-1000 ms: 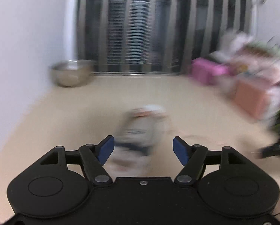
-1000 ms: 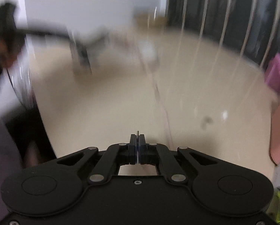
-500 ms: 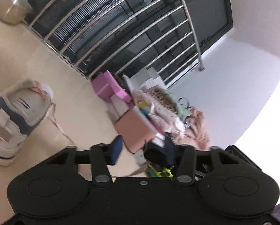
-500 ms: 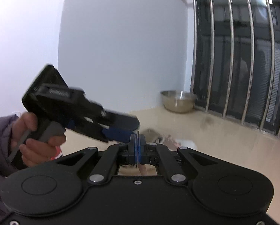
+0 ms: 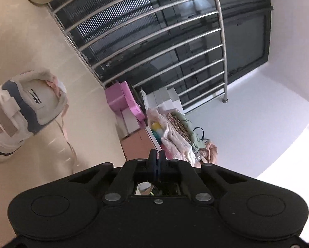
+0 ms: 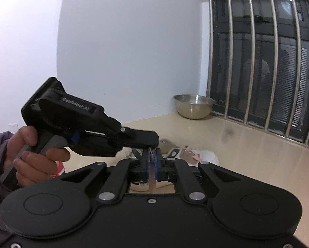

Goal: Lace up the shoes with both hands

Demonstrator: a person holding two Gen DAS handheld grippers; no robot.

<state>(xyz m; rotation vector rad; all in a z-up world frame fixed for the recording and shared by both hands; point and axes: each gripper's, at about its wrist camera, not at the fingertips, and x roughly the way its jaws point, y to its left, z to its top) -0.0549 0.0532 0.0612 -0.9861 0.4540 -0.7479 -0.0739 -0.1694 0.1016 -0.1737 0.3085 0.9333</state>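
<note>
A white, grey and navy shoe lies on the cream floor at the left of the left wrist view, with its pink lace trailing toward me. In the right wrist view the shoe sits just beyond my right gripper. The pink lace runs up between that gripper's blue pads, and its jaws are opening slightly with the lace filling the gap. My left gripper, held by a hand, meets the lace end right above those pads. In its own view the left gripper is shut, and no lace shows there.
A steel bowl stands on the floor by the wall corner. A barred metal railing covers the dark window. A pink box and a pile of boxes and clothes line the wall beyond the shoe.
The left gripper has rolled sideways and its jaws have gone from wide open to shut. The right gripper swung up from the floor, and its pads have parted a little around the lace.
</note>
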